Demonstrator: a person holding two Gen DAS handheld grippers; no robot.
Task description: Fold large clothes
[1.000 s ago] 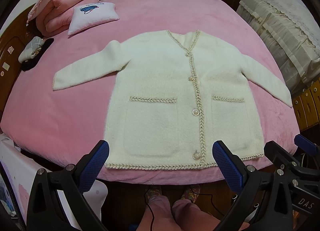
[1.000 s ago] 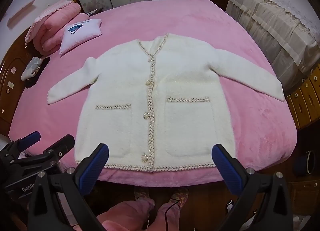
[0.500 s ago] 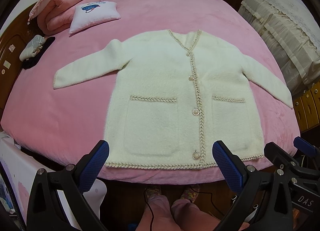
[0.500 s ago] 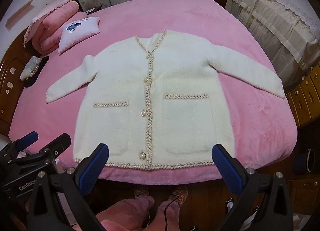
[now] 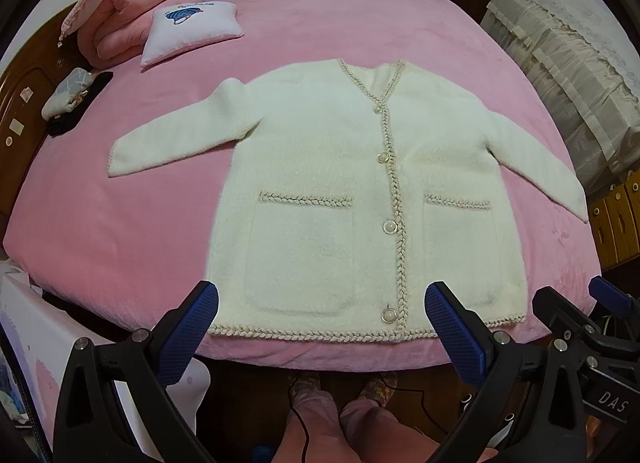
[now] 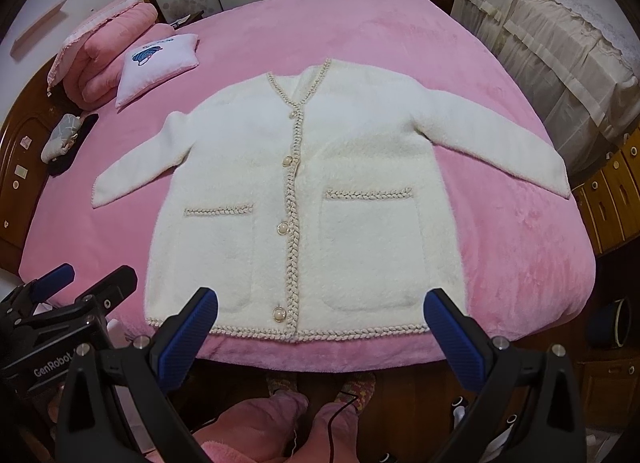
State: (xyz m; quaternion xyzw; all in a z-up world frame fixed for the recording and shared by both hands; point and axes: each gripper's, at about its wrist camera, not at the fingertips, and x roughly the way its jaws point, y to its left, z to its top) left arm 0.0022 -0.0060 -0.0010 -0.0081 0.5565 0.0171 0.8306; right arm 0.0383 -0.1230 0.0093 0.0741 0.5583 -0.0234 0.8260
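- Step in hand: judged as the approach before the first fold. The cream cardigan [image 5: 360, 199] lies flat and face up on the pink bed [image 5: 120, 231], buttoned, both sleeves spread outward, with no fold made yet.
- Position of garment: the braided hem [image 5: 320, 335] runs along the near edge of the bed, just beyond both claws; the neckline points to the far side.
- Left claw [image 5: 320, 327]: jaws wide apart, holding nothing, poised just short of the hem near the bottom button [image 5: 389, 315].
- Right claw [image 6: 320, 327]: jaws likewise wide apart and empty, held over the hem by the right pocket [image 6: 368, 247].
- Next move, as a judgement: each claw needs to reach a sleeve or a side edge and carry it inward over the body. The thick, fluffy pile probably calls for a deep pinch, or the fabric may slip out.
- Risk: the hem sits at the bed's edge, so a pull toward the person could drag the garment off.
- Writing: "DAS" reads on the right claw's body in the left wrist view; "GenRobot" reads on the left claw's body in the right wrist view. The small pillow [image 5: 192, 31] carries a blue emblem with lettering too small to read.
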